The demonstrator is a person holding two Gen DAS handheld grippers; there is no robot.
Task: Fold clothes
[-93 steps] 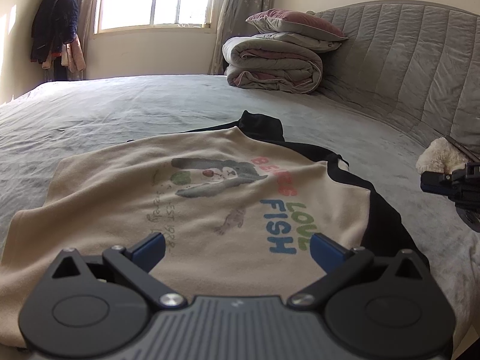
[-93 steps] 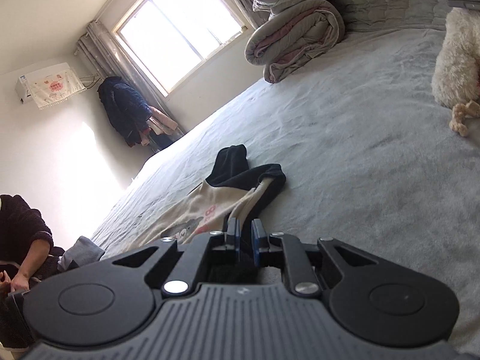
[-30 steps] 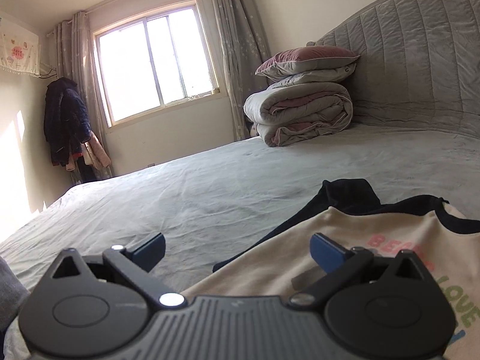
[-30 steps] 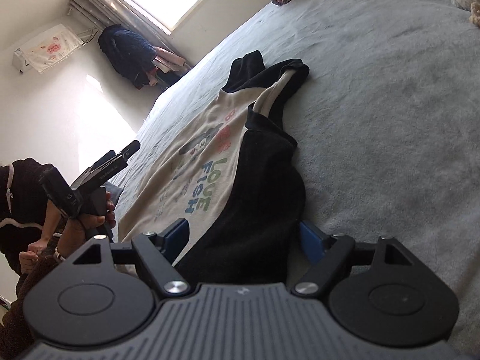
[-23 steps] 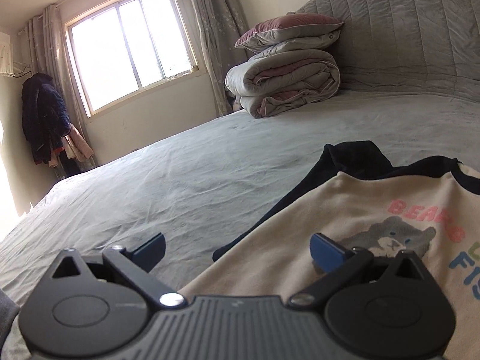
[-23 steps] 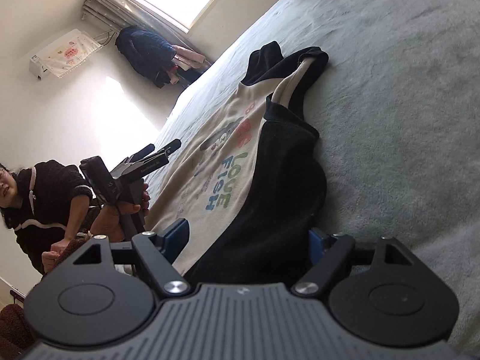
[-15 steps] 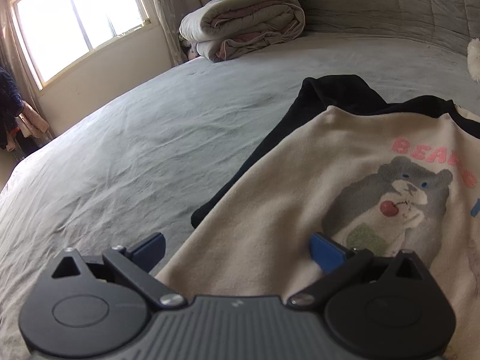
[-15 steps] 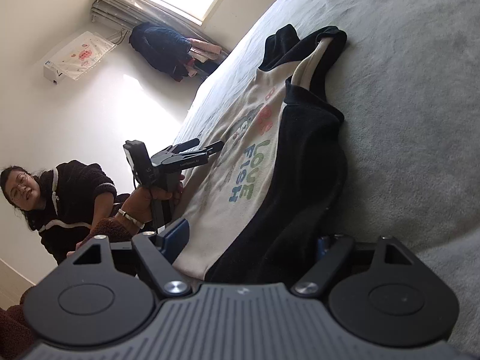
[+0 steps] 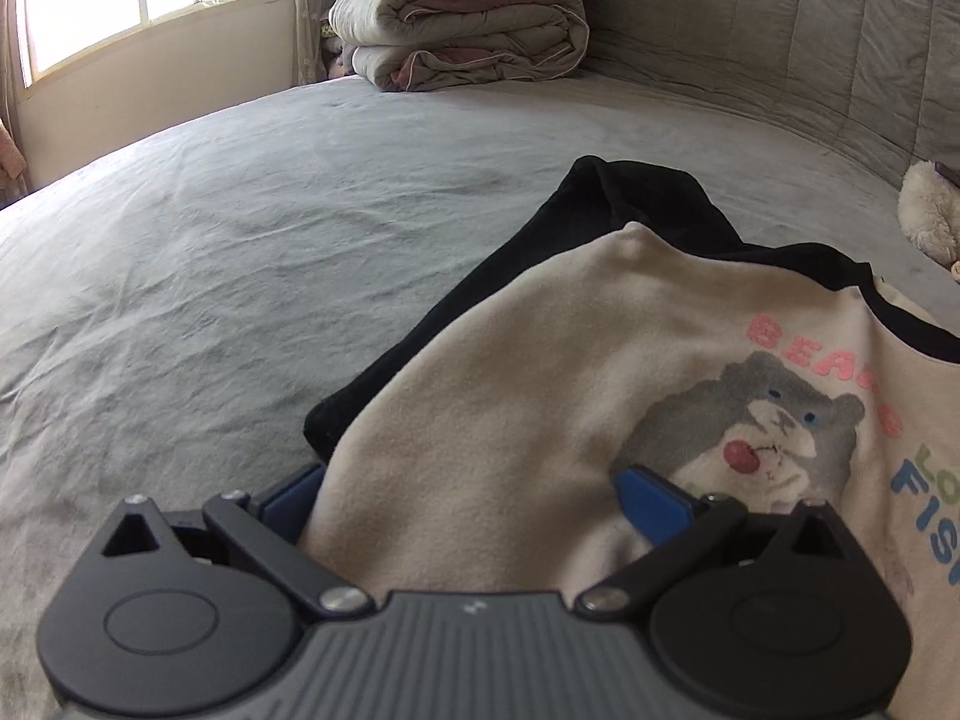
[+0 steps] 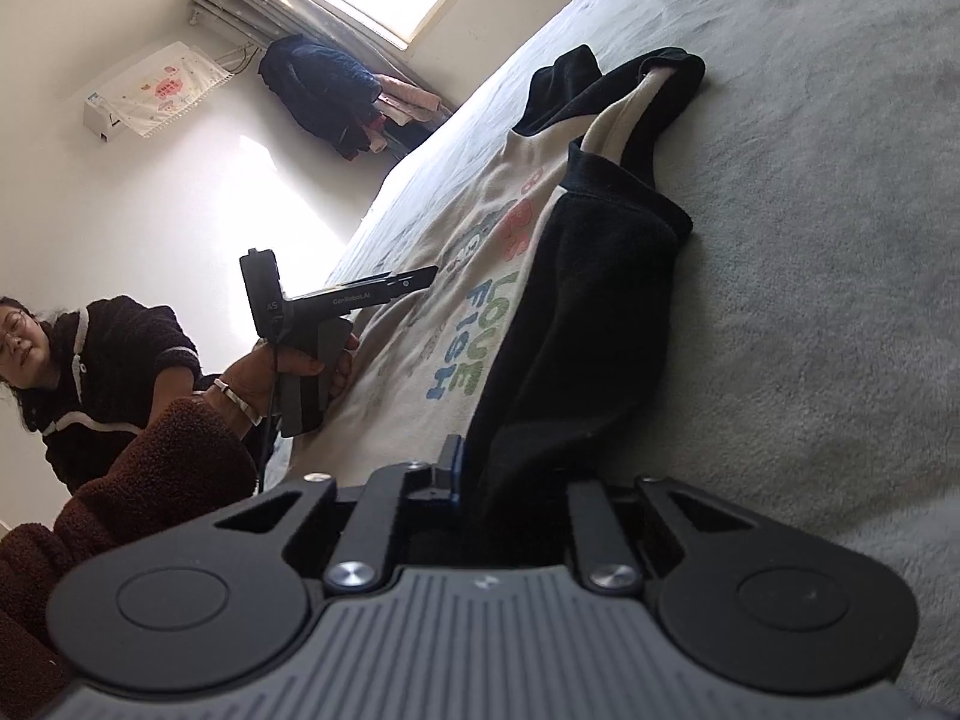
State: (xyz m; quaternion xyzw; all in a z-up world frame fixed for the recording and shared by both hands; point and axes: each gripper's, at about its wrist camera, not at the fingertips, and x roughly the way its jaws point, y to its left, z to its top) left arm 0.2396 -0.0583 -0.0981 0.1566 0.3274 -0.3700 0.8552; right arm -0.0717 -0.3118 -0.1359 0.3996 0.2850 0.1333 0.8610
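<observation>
A cream sweatshirt [image 9: 540, 396] with black sleeves and a bear print lies flat on the grey bed [image 9: 240, 228]. My left gripper [image 9: 474, 495] is open, and the cream edge of the sweatshirt lies between its blue pads [image 9: 651, 501] without being pinched. My right gripper [image 10: 474, 474] is shut on the black sleeve [image 10: 576, 324] at the garment's other side. In the right wrist view the left gripper [image 10: 420, 282] is held by a hand over the cream cloth [image 10: 456, 216].
A folded quilt stack [image 9: 462, 24] sits at the far end against the padded headboard [image 9: 810, 48]. A plush toy [image 9: 927, 219] lies at the right. Coats [image 10: 324, 96] hang by the window. A seated person [image 10: 108, 360] is beside the bed.
The right jaws have closed on the black sleeve. My left gripper has tipped down and come in over the sweatshirt, so the cream cloth now lies between its jaws.
</observation>
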